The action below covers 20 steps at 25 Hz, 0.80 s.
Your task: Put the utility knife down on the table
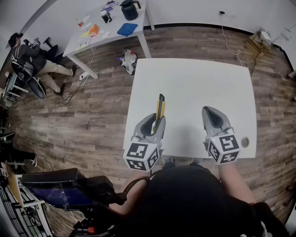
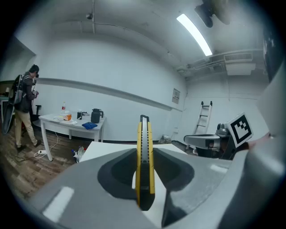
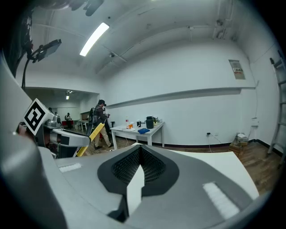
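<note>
A yellow-and-black utility knife (image 1: pixel 160 106) sticks out forward from my left gripper (image 1: pixel 156 122), which is shut on its rear half above the white table (image 1: pixel 194 83) near the front edge. In the left gripper view the knife (image 2: pixel 144 134) stands edge-on between the two jaws of the left gripper (image 2: pixel 144 156), its tip pointing away. My right gripper (image 1: pixel 209 112) hovers to the right, jaws together and holding nothing. In the right gripper view its jaws (image 3: pixel 140 151) meet at the tip, and the knife (image 3: pixel 91 136) shows at the left.
A small round object (image 1: pixel 244 141) lies at the table's front right corner. A second white table (image 1: pixel 108 28) with a black kettle (image 1: pixel 129 9) and a blue cloth (image 1: pixel 127 29) stands at the back left. A person (image 1: pixel 32 58) is at the far left. A ladder (image 2: pixel 203 117) leans at the wall.
</note>
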{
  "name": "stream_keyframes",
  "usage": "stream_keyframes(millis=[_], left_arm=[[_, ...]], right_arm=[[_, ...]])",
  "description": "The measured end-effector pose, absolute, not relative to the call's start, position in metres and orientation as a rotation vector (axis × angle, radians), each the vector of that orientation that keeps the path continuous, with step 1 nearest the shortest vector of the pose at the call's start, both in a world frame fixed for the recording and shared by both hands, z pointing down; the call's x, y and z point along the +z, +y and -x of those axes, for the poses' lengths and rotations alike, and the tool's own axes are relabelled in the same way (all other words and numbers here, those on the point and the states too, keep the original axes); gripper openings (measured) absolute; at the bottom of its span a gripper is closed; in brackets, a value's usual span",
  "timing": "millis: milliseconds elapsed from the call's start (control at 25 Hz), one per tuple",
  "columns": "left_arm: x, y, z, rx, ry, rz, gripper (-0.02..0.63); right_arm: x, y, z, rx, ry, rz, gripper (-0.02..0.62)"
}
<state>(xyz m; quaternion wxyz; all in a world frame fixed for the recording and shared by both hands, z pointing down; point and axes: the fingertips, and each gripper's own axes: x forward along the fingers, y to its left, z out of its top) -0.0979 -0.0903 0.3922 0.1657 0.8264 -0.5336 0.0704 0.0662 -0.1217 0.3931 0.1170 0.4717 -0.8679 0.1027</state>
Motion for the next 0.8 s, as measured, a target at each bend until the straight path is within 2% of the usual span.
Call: stream_keyframes(millis=[480, 800], left_arm=[[0.400, -0.095, 0.099, 0.238, -1.532, -2.315, 0.120], [0.443, -0.082, 0.121, 0.360, -1.563, -2.194, 0.120]], right_arm=[[0.395, -0.127, -0.060, 0.336, -2.569, -1.330, 0.025], [0.405, -0.111, -0.065, 0.346, -2.560, -1.312, 0.025]])
